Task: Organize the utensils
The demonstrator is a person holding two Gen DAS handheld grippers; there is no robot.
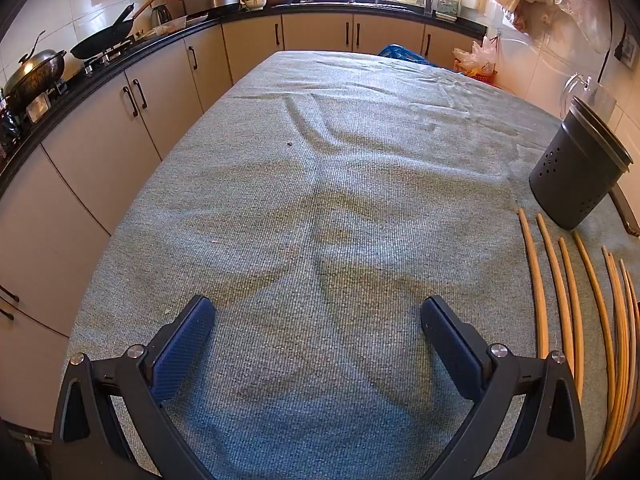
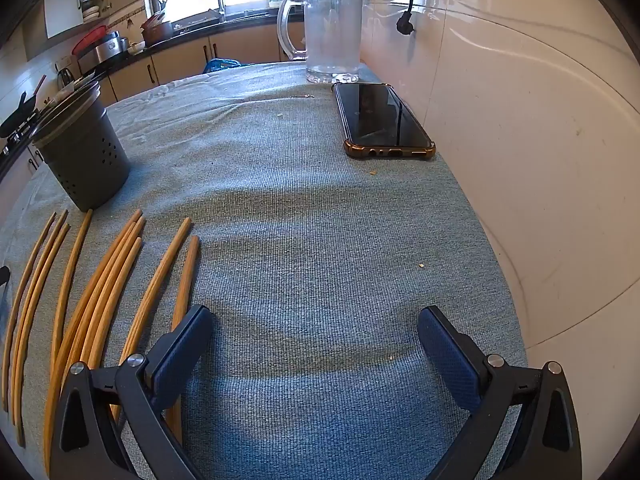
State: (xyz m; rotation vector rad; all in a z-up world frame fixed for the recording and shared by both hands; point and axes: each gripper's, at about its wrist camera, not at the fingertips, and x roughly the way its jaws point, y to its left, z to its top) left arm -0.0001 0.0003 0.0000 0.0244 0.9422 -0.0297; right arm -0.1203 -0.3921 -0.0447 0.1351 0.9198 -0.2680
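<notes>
Several wooden chopsticks [image 1: 568, 300] lie side by side on the grey-green table cloth [image 1: 320, 200], at the right edge of the left wrist view. In the right wrist view the chopsticks [image 2: 108, 292] lie at the left. A dark grey perforated utensil holder [image 1: 580, 168] stands upright just beyond their far ends; it also shows in the right wrist view [image 2: 80, 148]. My left gripper [image 1: 318, 320] is open and empty, left of the chopsticks. My right gripper [image 2: 316, 328] is open and empty, its left finger beside the rightmost chopstick.
A black phone [image 2: 384, 120] in a brown case lies near the wall, with a clear glass mug [image 2: 330, 32] behind it. The white tiled wall [image 2: 520, 160] bounds the table on the right. Kitchen cabinets [image 1: 120, 120] and a counter with pans run along the left.
</notes>
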